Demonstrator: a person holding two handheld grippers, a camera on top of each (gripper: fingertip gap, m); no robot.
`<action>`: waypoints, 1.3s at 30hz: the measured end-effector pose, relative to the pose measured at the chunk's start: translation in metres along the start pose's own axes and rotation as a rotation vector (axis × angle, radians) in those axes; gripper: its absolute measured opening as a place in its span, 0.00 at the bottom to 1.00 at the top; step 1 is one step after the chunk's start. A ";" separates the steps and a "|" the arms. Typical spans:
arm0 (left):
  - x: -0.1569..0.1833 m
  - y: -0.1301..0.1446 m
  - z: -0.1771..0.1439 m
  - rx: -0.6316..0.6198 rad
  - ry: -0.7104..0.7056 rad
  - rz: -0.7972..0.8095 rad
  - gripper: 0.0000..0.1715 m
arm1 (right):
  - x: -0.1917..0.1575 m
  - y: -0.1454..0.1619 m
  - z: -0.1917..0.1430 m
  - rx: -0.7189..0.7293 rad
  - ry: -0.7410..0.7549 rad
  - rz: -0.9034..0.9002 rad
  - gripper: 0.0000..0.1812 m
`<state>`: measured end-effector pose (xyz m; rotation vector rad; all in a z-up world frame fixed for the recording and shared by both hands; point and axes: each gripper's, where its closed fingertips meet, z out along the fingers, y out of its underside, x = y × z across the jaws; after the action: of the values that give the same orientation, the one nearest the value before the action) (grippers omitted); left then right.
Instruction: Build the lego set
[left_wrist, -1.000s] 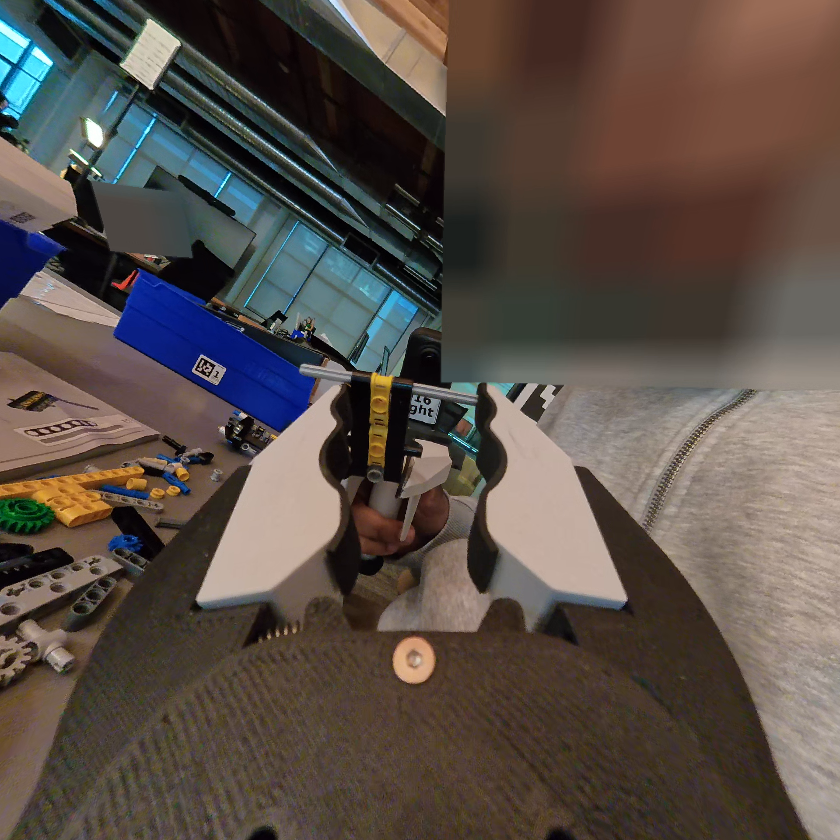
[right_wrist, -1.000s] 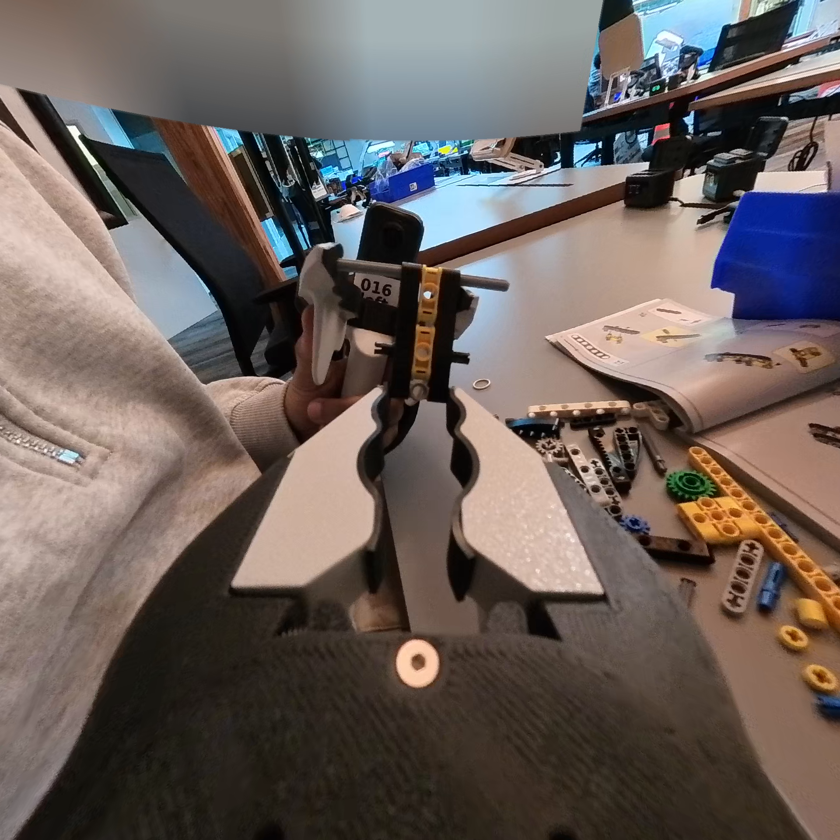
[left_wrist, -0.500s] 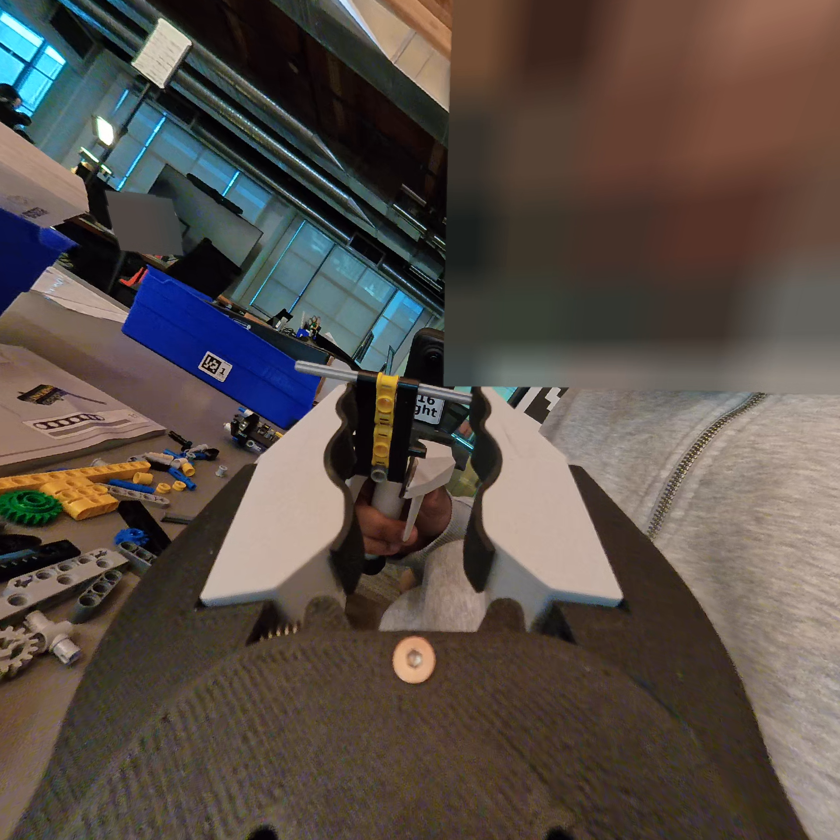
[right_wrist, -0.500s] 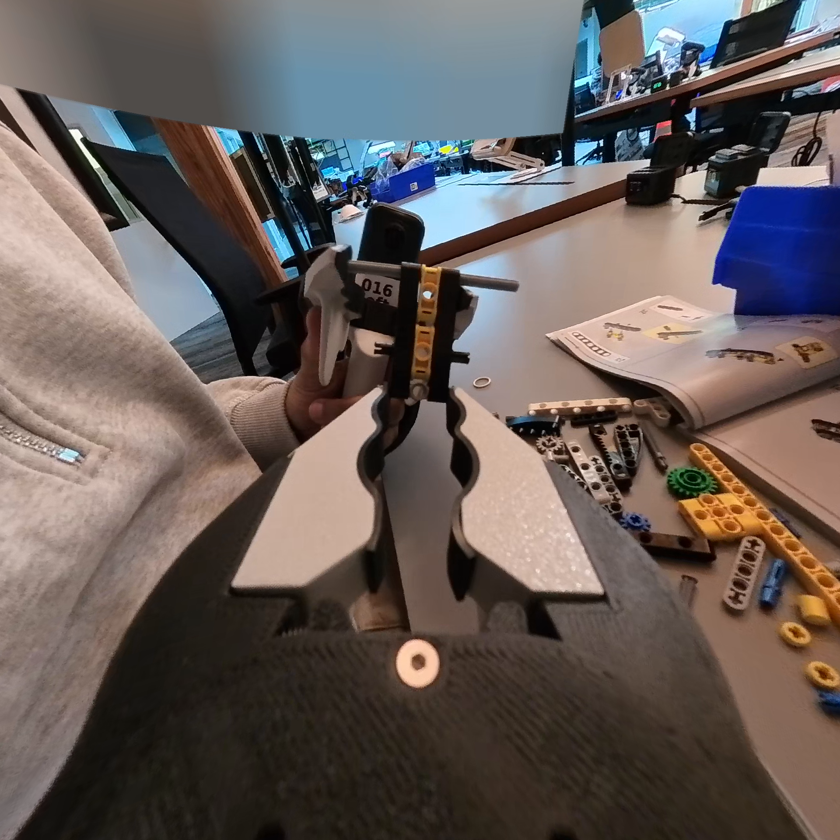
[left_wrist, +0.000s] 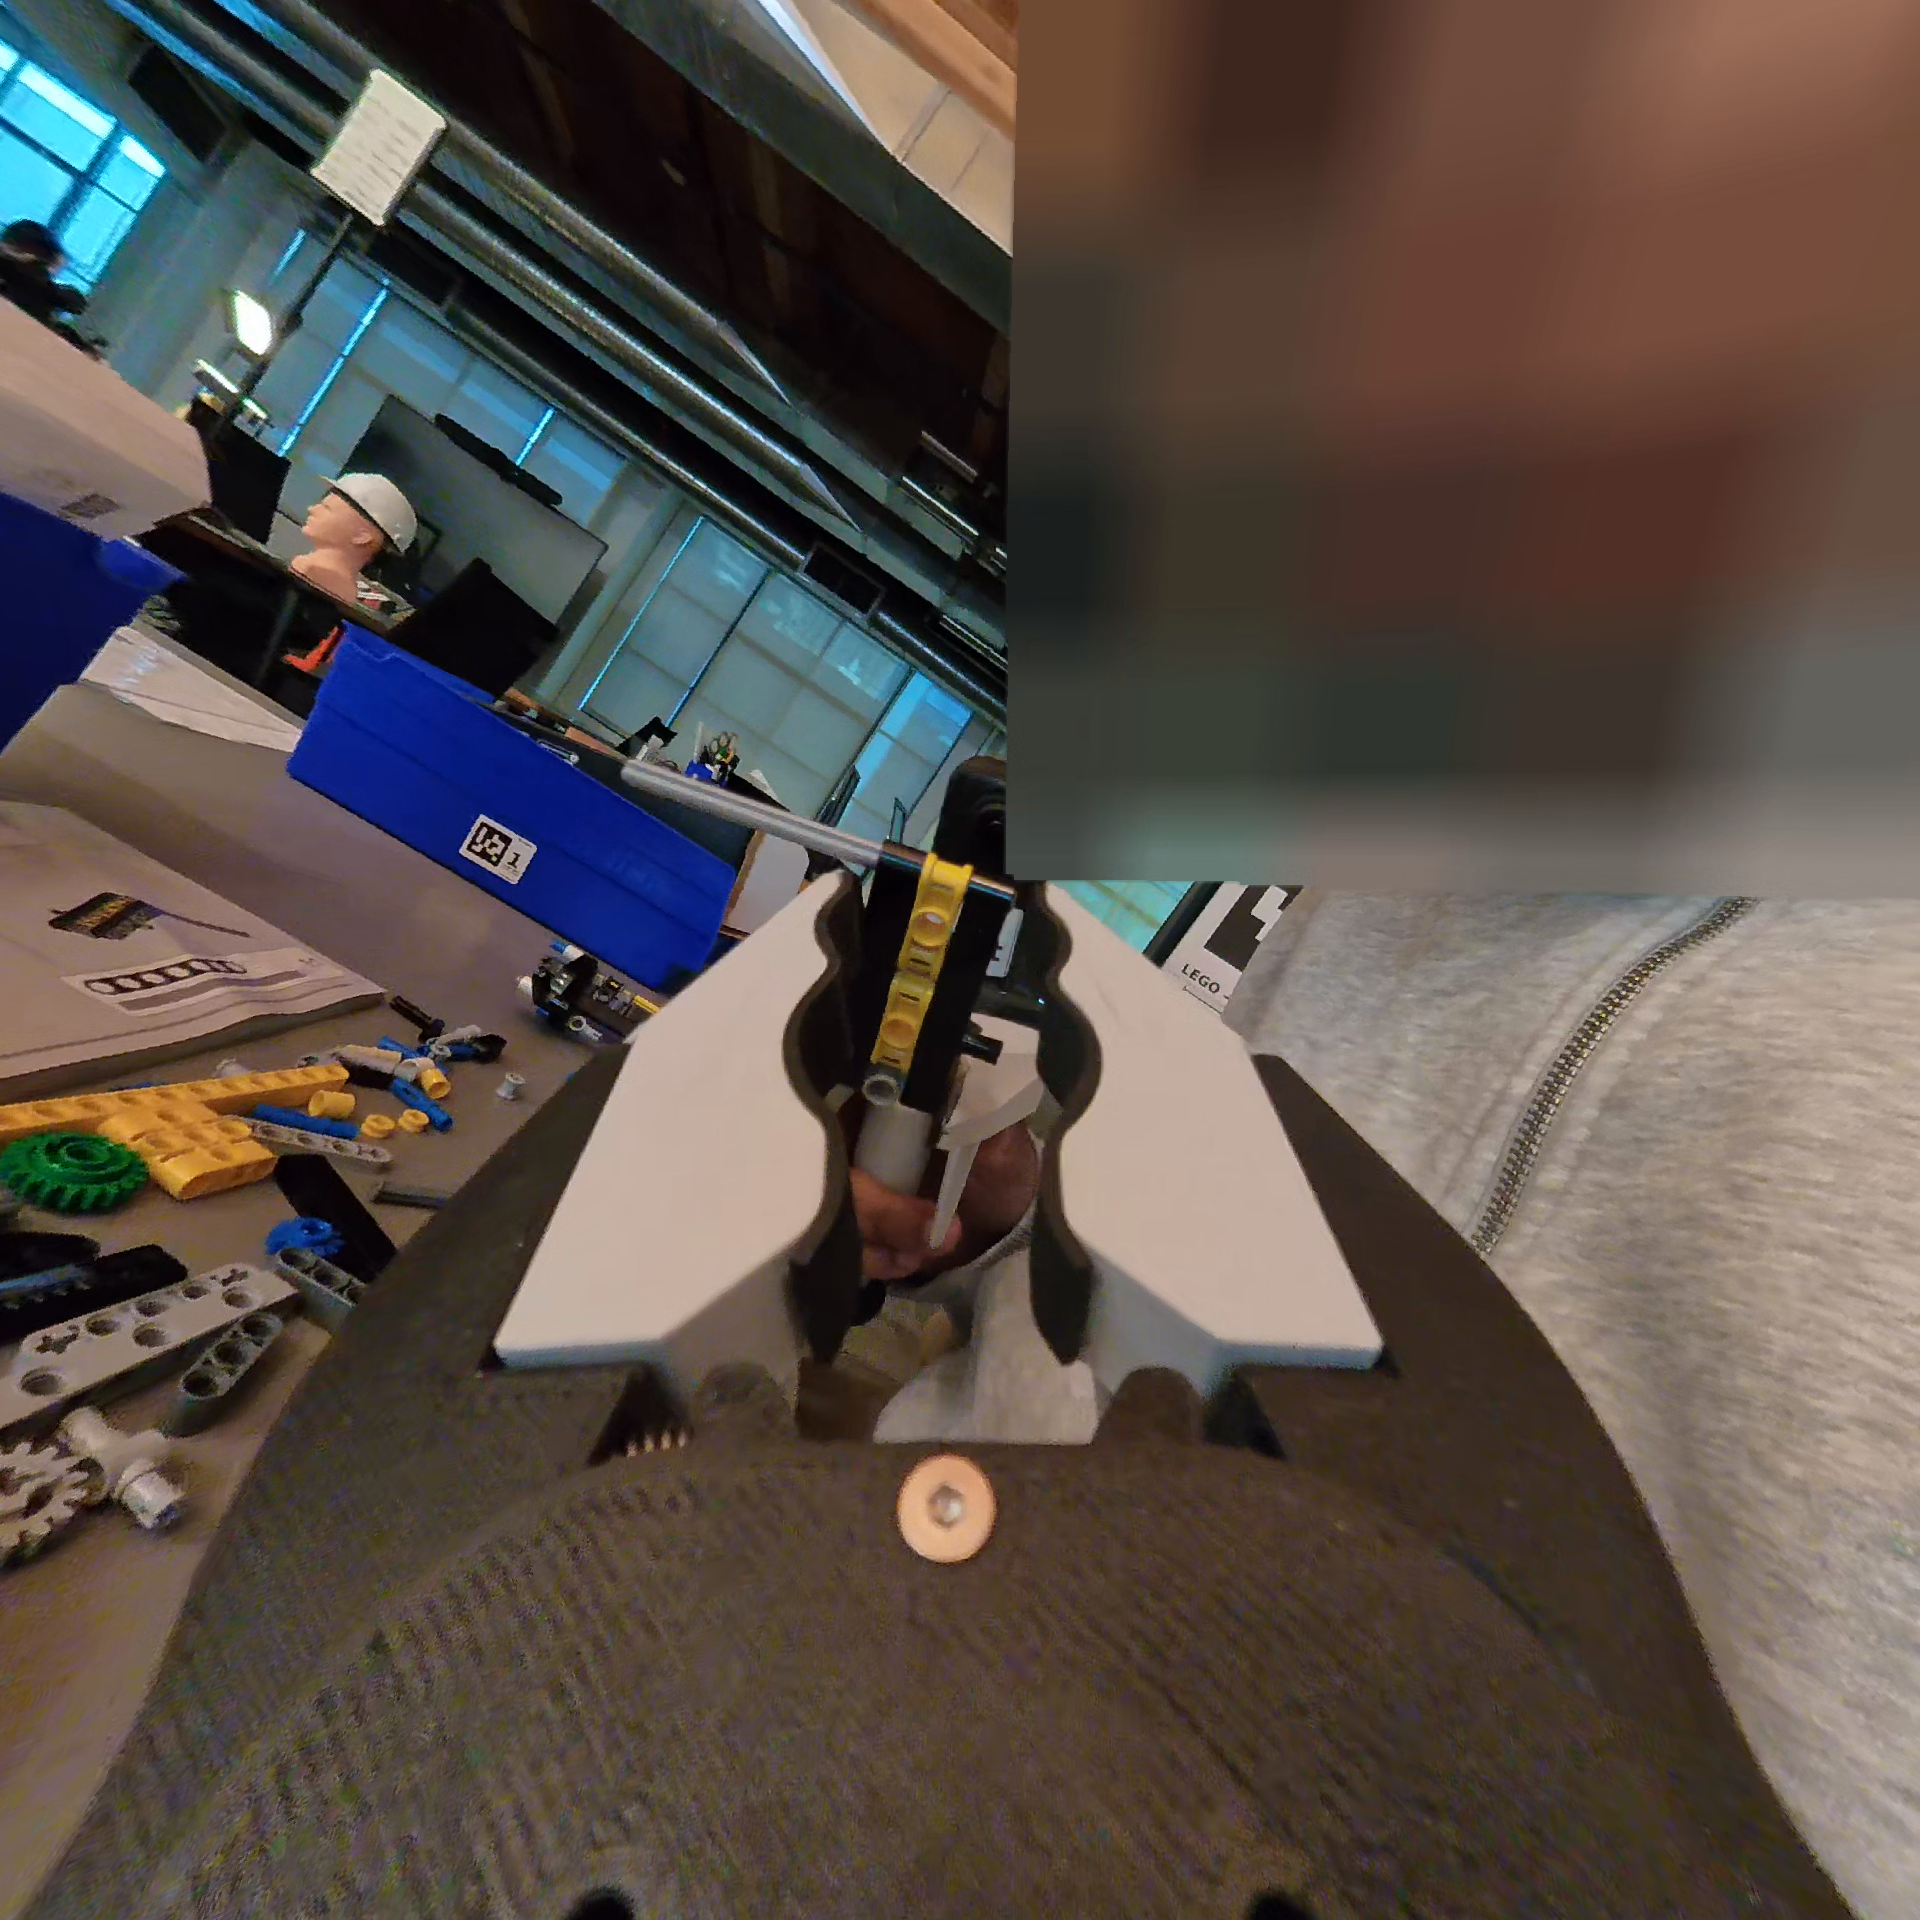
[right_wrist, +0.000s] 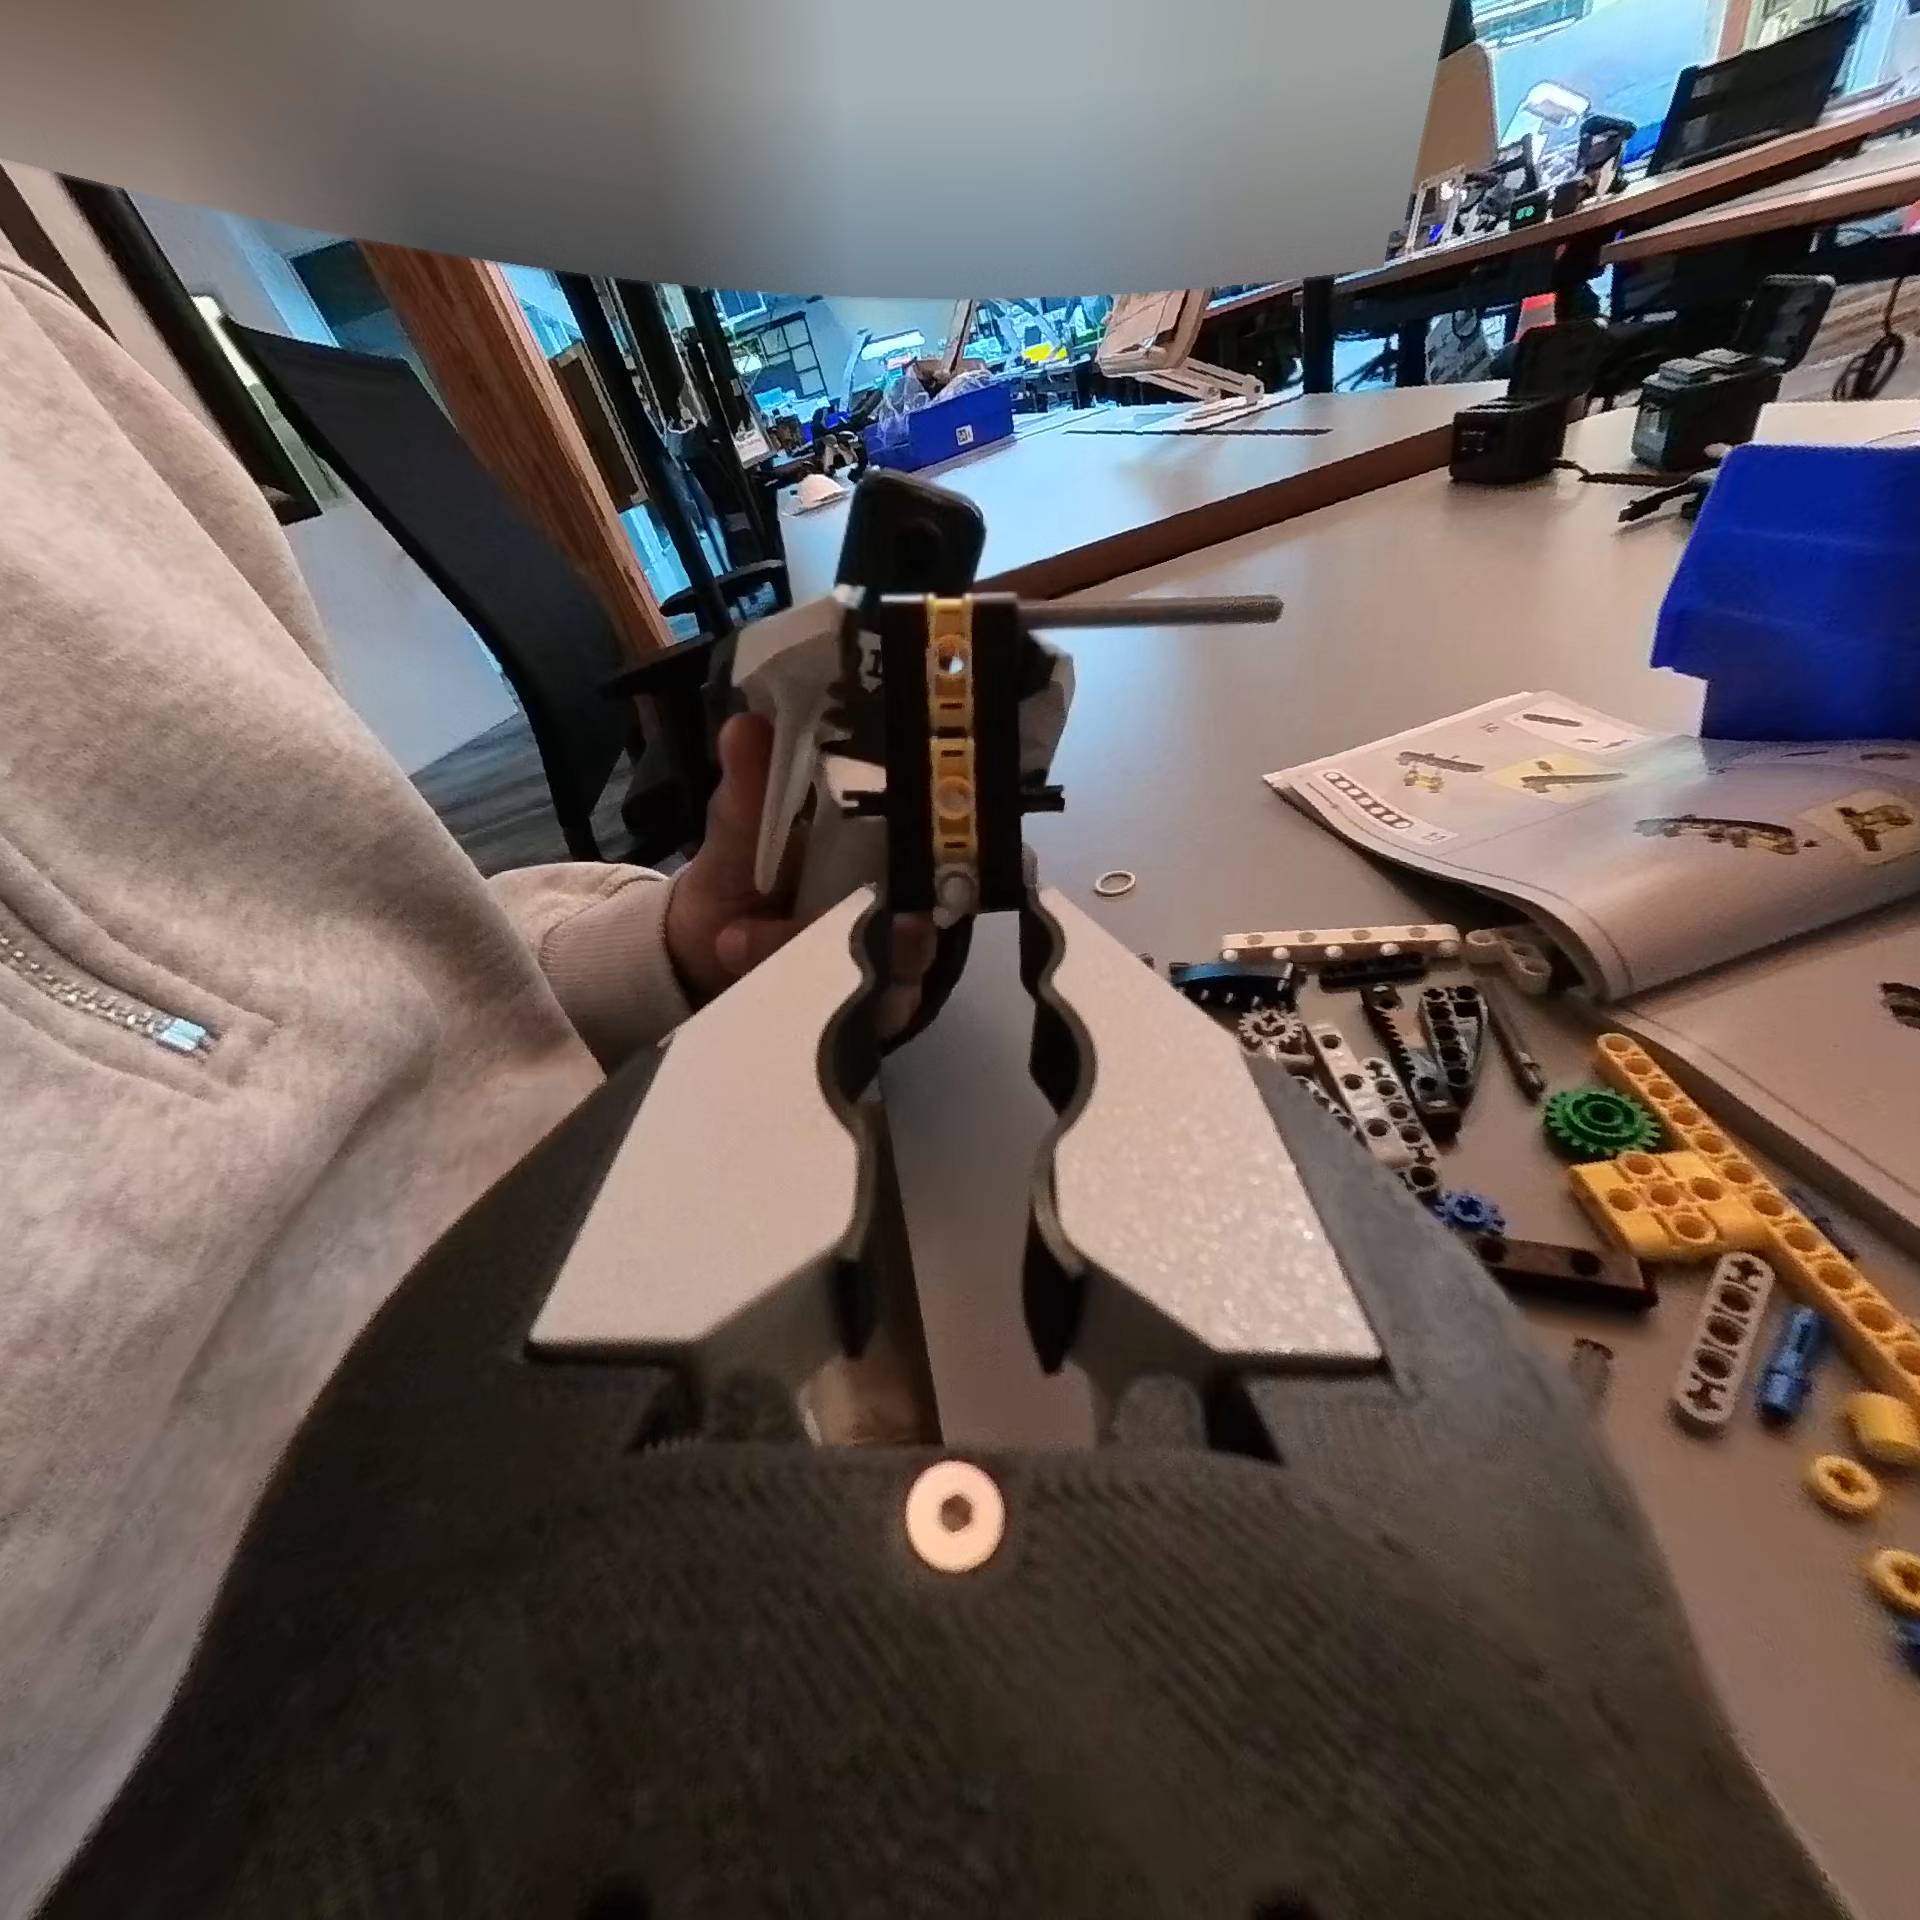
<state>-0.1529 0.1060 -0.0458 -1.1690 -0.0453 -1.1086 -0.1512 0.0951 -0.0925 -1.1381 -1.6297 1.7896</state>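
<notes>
Black-and-yellow beams, pinned into a small upright stack (right_wrist: 948, 748), are held in the air above the bench (right_wrist: 1351, 582) between two hand-held grippers that face each other. The right gripper (right_wrist: 948, 914) clamps the stack's lower end, its fingers drawn in on the black outer beams. In the left wrist view the same stack (left_wrist: 920, 977) stands between the fingers of the left gripper (left_wrist: 935, 935): the left finger lies against it, but whether the opposite finger also bears on it cannot be told. The stack's long axis runs up and down, in line with both pairs of fingers. A grey axle (right_wrist: 1143, 611) crosses its top at right angles and sticks out over the bench, toward the open instruction booklet (right_wrist: 1610, 821). Loose parts, among them a green gear (right_wrist: 1584, 1122) and a yellow frame piece (right_wrist: 1662, 1184), lie on the bench below the booklet. Any push on the axle would likely run sideways, across both grips; the left gripper looks nearer to it.
</notes>
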 end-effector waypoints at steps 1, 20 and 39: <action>0.001 0.000 0.001 -0.003 0.001 0.001 0.18 | 0.000 0.000 0.000 0.005 -0.001 0.004 0.13; -0.007 0.006 0.002 -0.023 -0.025 -0.032 0.14 | 0.001 -0.013 -0.005 0.116 -0.033 0.091 0.13; -0.027 0.051 0.007 -0.344 -0.196 0.113 0.14 | 0.015 -0.017 -0.014 0.122 0.009 0.122 0.17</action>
<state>-0.1267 0.1269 -0.0937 -1.5672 0.0626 -0.9204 -0.1517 0.1184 -0.0791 -1.2103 -1.4523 1.9281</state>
